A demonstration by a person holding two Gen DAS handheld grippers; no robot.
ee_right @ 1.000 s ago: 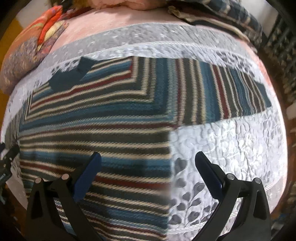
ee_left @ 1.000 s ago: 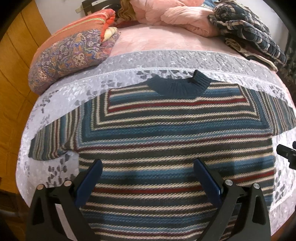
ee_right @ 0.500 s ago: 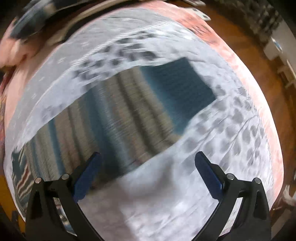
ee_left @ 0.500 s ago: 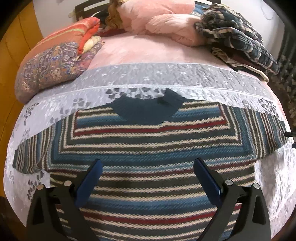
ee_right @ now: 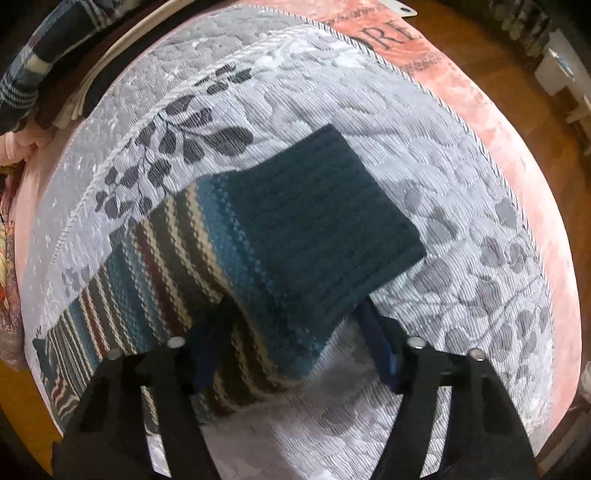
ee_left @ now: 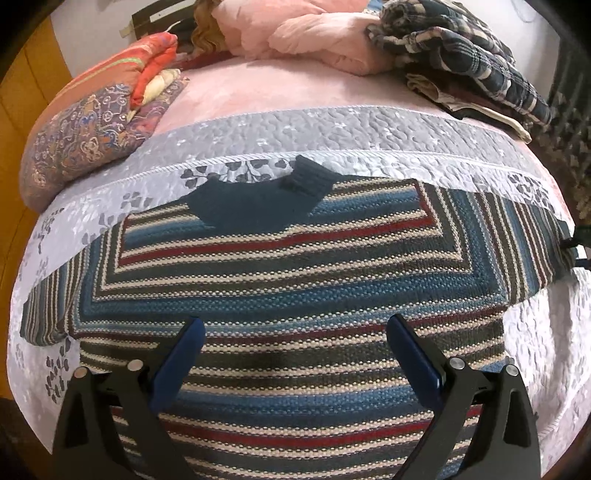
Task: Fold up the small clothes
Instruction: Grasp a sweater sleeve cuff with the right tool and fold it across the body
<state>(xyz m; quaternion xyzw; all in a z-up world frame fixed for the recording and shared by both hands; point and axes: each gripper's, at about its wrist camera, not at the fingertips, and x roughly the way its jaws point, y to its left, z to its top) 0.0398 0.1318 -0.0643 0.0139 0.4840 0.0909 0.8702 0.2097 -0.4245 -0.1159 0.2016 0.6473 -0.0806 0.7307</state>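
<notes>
We are holding the left claw (ee_left: 295, 354) wide over the sweater (ee_left: 288, 295) lying flat on the bed's quilt (ee_left: 332, 129); our right claw (ee_right: 291, 332), also wide, is straddling its cuff (ee_right: 321, 218). Beyond, pillows (ee_left: 88, 129) and blankets (ee_left: 314, 33) are piling up.

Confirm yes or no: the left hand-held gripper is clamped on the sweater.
No: the left hand-held gripper is open above the striped sweater, gripping nothing.

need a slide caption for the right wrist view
Right gripper with jaws open around the dark teal cuff of a striped sweater sleeve on a grey quilted bedspread.
</notes>
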